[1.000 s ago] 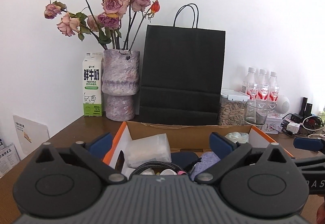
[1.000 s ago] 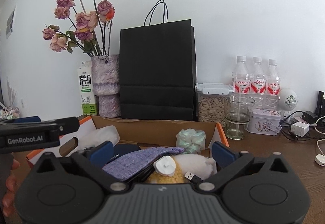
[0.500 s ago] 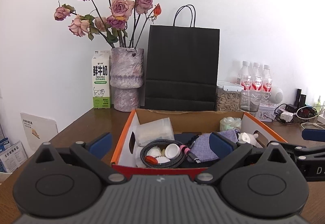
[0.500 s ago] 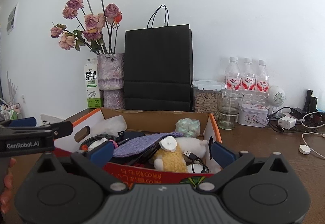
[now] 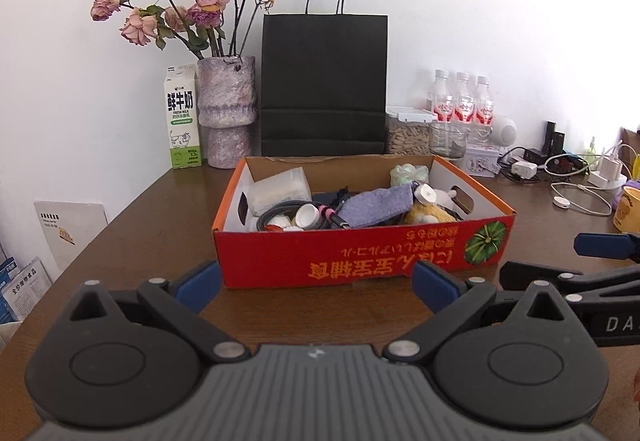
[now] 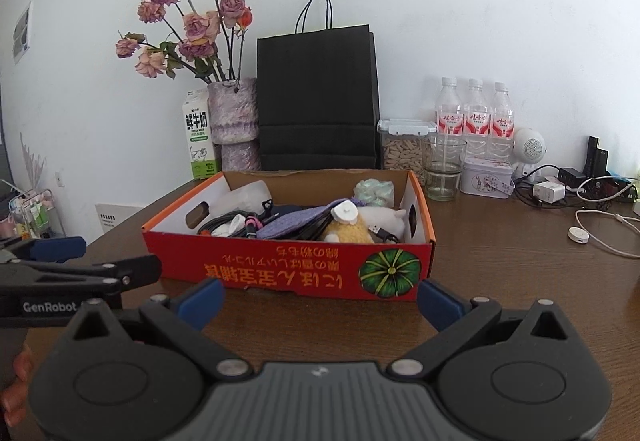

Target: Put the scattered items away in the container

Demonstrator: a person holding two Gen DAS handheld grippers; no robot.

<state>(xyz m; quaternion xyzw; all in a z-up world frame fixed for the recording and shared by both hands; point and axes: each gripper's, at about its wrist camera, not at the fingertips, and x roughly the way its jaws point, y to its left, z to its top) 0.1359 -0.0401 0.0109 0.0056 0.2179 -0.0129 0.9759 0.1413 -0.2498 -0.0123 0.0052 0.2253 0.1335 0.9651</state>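
Red cardboard box (image 5: 360, 257) sits mid-table, just ahead of both grippers; left gripper (image 5: 316, 287) and right gripper (image 6: 320, 299) hover before its front wall, jaws wide, holding nothing; inside lie a coiled cable (image 5: 280, 211), purple cloth (image 5: 378, 203), yellow plush (image 6: 348, 231) and white caps; behind, along the table's back edge, stand a black bag (image 5: 324, 85), vase (image 5: 228, 113), milk carton (image 5: 182, 117) and bottles (image 6: 474, 119).
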